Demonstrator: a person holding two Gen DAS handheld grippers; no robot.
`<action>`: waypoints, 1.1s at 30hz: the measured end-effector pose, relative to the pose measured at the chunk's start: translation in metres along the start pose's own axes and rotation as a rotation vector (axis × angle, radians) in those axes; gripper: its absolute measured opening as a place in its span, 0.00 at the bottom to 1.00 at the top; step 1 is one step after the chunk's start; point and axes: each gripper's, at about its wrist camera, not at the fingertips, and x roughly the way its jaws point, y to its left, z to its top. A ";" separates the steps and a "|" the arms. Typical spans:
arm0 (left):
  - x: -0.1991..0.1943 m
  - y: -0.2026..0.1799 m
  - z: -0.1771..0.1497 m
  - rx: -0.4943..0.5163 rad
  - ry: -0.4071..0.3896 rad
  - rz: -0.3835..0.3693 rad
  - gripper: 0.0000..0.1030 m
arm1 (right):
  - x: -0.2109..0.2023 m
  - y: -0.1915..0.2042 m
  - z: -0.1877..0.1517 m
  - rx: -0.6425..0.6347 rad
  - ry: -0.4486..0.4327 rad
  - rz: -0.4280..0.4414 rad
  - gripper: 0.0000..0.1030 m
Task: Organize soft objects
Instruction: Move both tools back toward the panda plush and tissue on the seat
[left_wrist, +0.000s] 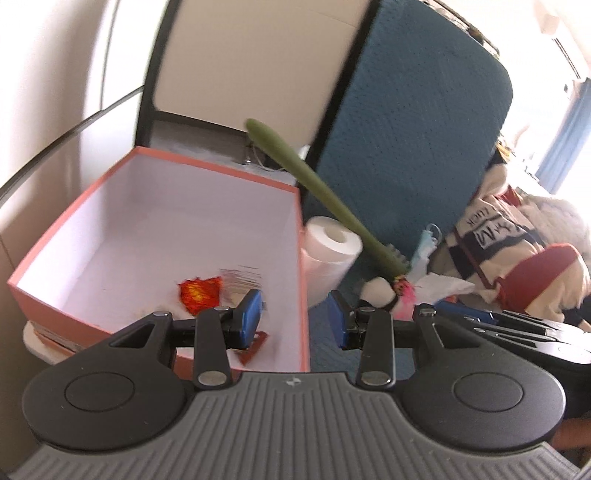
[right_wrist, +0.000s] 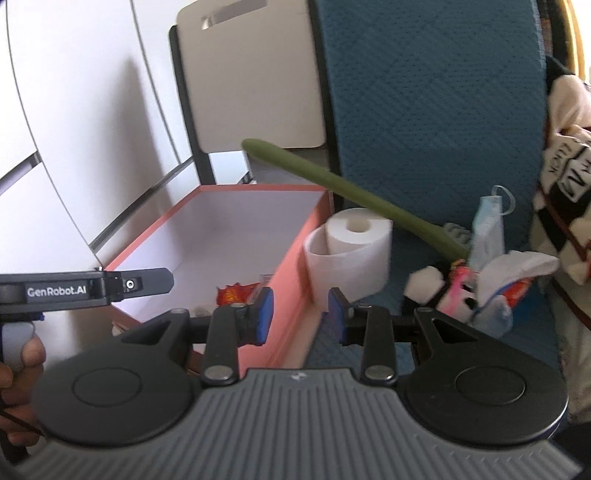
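Beside the toilet paper roll (right_wrist: 349, 251), the salmon box (left_wrist: 62, 273) is sitting open with a red-orange packet (left_wrist: 199, 293) lying near its front wall. Both the left gripper (left_wrist: 297, 319) and right gripper (right_wrist: 301, 314) are hovering spread, pinching nothing.

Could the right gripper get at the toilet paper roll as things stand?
Probably yes. The right gripper is open and empty, the toilet paper roll stands just ahead beside the box, and only the green stick crosses above it.
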 end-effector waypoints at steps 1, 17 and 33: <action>0.001 -0.006 -0.002 0.007 0.003 -0.007 0.44 | -0.004 -0.004 -0.002 0.004 -0.002 -0.008 0.35; 0.010 -0.085 -0.030 0.100 0.047 -0.117 0.44 | -0.065 -0.069 -0.037 0.093 -0.041 -0.139 0.35; 0.034 -0.149 -0.063 0.142 0.125 -0.184 0.44 | -0.100 -0.129 -0.070 0.169 -0.059 -0.237 0.35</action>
